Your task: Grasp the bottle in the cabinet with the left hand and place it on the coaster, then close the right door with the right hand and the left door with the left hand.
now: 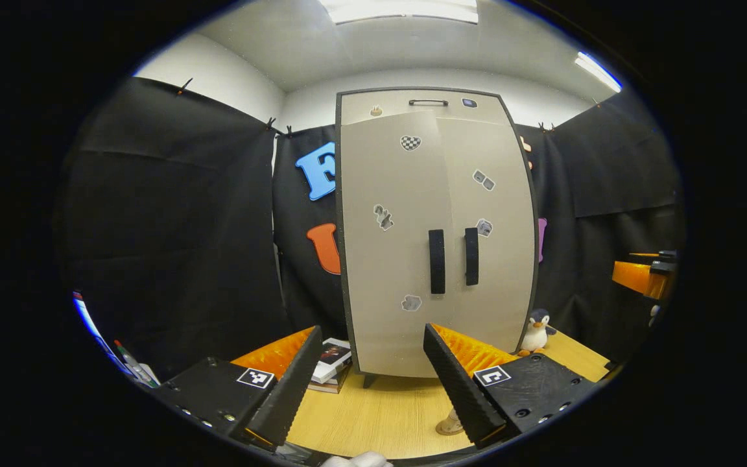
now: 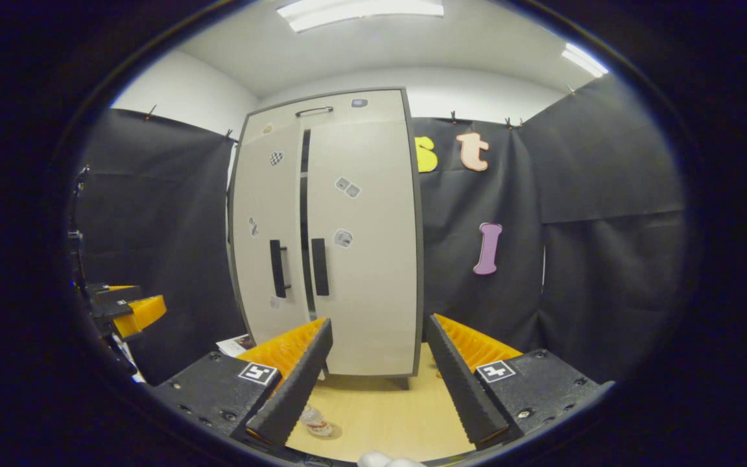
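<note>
A tall beige two-door cabinet with a dark frame (image 1: 435, 233) stands on the light wooden tabletop (image 1: 373, 415), both doors closed or nearly so. Two black vertical handles (image 1: 437, 261) sit side by side at the doors' meeting edge. Left of the cabinet's base lies a small stack of books (image 1: 331, 366); right of it sits a plush penguin toy (image 1: 535, 332). The left gripper (image 1: 367, 376) hangs before the cabinet, fingers spread apart, holding nothing.

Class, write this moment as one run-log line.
left gripper: open, empty | right gripper: open, empty | cabinet: doors nearly shut | bottle: on table
</note>
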`<state>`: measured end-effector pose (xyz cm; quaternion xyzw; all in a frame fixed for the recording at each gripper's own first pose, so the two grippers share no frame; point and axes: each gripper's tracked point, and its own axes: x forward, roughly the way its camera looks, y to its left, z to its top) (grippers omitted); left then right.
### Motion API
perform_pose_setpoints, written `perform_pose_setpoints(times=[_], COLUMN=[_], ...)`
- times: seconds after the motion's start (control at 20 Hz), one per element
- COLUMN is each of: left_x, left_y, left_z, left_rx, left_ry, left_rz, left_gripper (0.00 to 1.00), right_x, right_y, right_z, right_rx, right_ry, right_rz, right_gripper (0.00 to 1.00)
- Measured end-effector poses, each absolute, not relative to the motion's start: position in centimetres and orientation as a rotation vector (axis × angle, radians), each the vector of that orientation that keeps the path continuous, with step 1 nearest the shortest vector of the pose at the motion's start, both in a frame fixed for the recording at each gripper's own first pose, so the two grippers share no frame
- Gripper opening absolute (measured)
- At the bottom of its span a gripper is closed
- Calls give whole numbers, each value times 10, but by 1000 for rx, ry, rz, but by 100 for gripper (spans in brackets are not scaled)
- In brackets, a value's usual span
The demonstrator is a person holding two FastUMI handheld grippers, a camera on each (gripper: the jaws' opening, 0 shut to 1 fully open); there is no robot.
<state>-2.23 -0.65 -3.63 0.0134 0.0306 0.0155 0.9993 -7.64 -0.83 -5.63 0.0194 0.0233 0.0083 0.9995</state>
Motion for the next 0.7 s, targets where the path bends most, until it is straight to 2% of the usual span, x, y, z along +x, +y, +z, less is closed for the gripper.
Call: perform_pose_setpoints(times=[0.15,0.2,0.65,0.7], left_x=[-21,-21,-10,-10], left_y=[-9,-8,-9,-7], left_z=[-37,-38,-49,-50], left_rx=[25,25,7,10], left_ry=[62,63,83,84], left_rz=[22,21,-4,-3], left_gripper=[96,96,96,96], right_x=[-71,-71,-68,-68], right_y=[-7,-5,-6,-6], right_z=[-57,-58,-64,-63], right_rx=[34,32,12,15], right_ry=[54,55,53,50], right_rz=[17,20,-2,-6], right_gripper=[94,96,97,94])
